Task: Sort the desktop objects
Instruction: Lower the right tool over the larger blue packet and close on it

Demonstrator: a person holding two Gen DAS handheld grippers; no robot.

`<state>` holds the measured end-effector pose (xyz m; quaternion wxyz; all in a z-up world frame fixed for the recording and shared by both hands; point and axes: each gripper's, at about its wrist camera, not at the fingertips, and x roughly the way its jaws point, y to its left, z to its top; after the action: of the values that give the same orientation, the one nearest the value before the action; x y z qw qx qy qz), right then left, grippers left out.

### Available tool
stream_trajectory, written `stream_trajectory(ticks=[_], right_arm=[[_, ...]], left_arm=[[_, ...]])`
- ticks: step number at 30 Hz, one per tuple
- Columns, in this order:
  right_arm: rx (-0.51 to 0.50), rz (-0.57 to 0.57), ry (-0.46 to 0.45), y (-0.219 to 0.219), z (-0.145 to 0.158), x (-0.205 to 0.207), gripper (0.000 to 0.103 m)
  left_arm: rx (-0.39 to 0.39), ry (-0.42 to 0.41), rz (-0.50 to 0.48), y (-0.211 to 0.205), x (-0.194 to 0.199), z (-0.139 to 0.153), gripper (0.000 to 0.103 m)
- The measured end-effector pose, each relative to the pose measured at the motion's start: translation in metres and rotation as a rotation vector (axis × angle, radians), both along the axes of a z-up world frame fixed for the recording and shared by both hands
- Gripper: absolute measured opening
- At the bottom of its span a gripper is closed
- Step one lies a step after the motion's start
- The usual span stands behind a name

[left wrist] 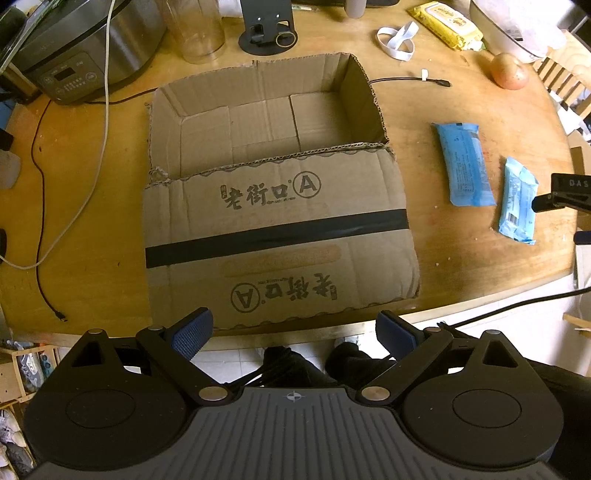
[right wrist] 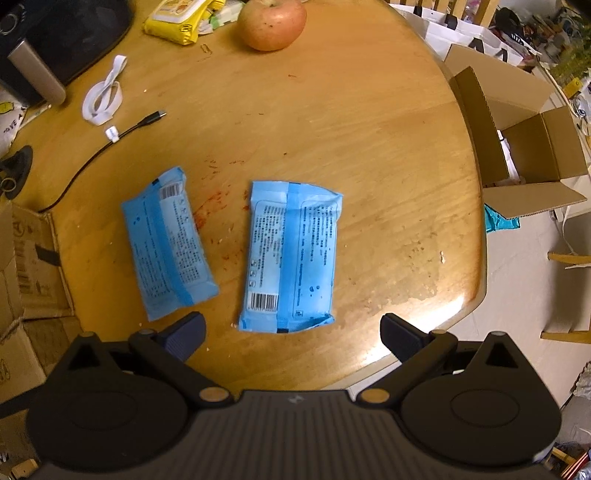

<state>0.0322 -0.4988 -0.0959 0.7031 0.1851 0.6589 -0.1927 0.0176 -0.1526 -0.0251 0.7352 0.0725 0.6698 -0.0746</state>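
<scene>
Two blue packets lay flat on the wooden table (right wrist: 351,129), side by side but apart, and that was what I had in front of my right gripper (right wrist: 291,334). Its jaws stood wide apart with nothing between them, hanging over the table's near edge. The nearer packet (right wrist: 291,254) sat at twelve o'clock from the fingertips, barcode end toward me, just beyond them; the second packet (right wrist: 168,243) lay at about ten o'clock, tilted a little. Further out at twelve o'clock I saw an apple (right wrist: 272,23), and at eleven a yellow wipes pack (right wrist: 177,18), a white strap (right wrist: 103,96) and a black cable (right wrist: 110,140). My left gripper (left wrist: 294,330) was spread wide as well, holding nothing, hovering at the table's near edge. Straight ahead at twelve o'clock sat the cardboard box (left wrist: 266,122), open on top and bare inside, its near flap (left wrist: 280,240) folded down toward me with a strip of black tape across it. From that side both packets showed at two o'clock, well clear of the box, with the tip of the right gripper poking in at three o'clock. A rice cooker (left wrist: 85,48) stood at ten o'clock.
</scene>
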Motion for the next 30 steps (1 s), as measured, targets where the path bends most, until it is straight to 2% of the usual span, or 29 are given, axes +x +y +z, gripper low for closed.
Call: stream_trajectory(ticks=[30], right_arm=[[-0.028,-0.026,0.021,-0.021,-0.022,0.039,0.103]], left_arm=[[0.012,0.014,0.028,0.008,0.005,-0.001,0.097]])
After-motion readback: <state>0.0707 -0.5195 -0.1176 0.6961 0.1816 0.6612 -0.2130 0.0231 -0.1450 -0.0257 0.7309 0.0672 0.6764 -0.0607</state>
